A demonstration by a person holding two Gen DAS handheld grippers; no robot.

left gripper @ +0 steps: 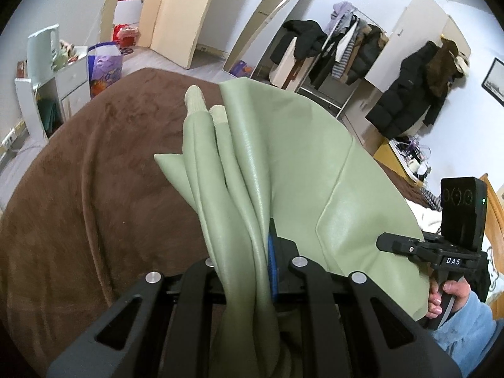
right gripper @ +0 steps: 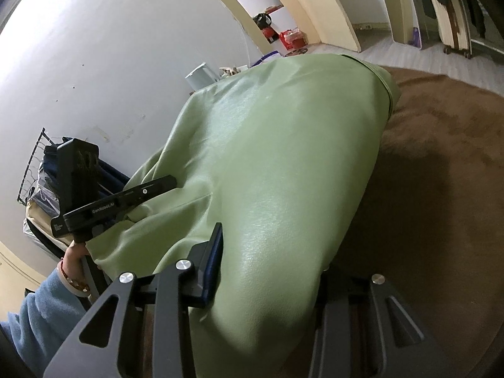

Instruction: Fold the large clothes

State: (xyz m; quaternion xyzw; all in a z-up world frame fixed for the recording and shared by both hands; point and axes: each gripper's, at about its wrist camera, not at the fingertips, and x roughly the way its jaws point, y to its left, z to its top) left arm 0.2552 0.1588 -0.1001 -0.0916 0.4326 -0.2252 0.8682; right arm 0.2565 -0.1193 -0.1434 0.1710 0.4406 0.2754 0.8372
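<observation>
A pale green leather-look jacket [left gripper: 299, 157] hangs lifted above the brown blanket [left gripper: 78, 173] of a bed. Two sleeves with ribbed cuffs [left gripper: 193, 94] droop to the left of its body. My left gripper [left gripper: 252, 252] is shut on a bunched fold of the jacket; one finger is hidden behind the cloth. In the right wrist view the jacket [right gripper: 283, 157] fills the middle, and my right gripper [right gripper: 271, 261] is shut on a thick bundle of it, its right finger under the cloth. Each gripper also shows in the other's view: the right gripper [left gripper: 382, 241] and the left gripper [right gripper: 171, 181], both at the jacket's edge.
A white bedside cabinet [left gripper: 28, 100] carries a kettle [left gripper: 44, 50], with a purple bag [left gripper: 105, 69] beside it. A clothes rack [left gripper: 346, 50] and a black coat [left gripper: 415, 94] stand along the far wall. A wire basket [right gripper: 31, 170] sits by the white wall.
</observation>
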